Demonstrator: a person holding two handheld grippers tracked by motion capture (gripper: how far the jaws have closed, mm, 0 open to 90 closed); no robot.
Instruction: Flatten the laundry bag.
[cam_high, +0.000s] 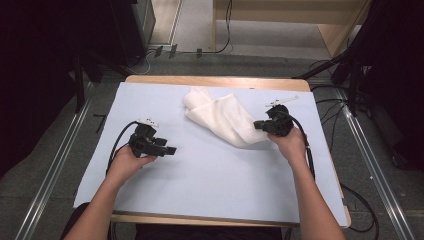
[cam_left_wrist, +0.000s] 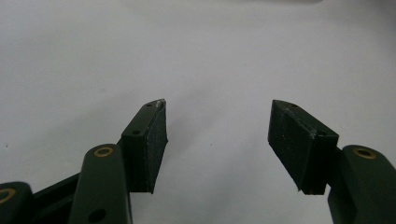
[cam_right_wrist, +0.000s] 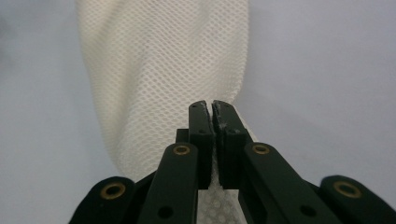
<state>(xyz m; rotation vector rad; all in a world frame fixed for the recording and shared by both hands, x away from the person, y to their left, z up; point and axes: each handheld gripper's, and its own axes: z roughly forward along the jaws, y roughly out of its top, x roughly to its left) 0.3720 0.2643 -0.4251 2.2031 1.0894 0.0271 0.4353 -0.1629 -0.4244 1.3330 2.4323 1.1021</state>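
The table (cam_high: 210, 170), under a pale blue sheet, spans most of the high view, with dark floor and cables all round it. On it, from about twelve o'clock down toward three o'clock of the sheet's centre, lies a white mesh cloth (cam_high: 222, 119), bunched and loosely rolled, its near end reaching the right gripper (cam_high: 261, 125). In the right gripper view the jaws stand pressed together on the cloth's (cam_right_wrist: 163, 70) edge, a thin fold of mesh caught between the pads. The left gripper (cam_high: 170, 150) hovers at about nine o'clock, well apart from the cloth; its own view shows the jaws wide apart over bare sheet, with nothing between them.

The step in hand looks like drawing the cloth out by its pinched end. To do it well, the person would probably keep the grip firm, lift only slightly so the mesh slides without snagging, and bring the left gripper to the far end to pin it.

How many layers the pads hold is hard to tell, and the cloth's far folds hide its corners.
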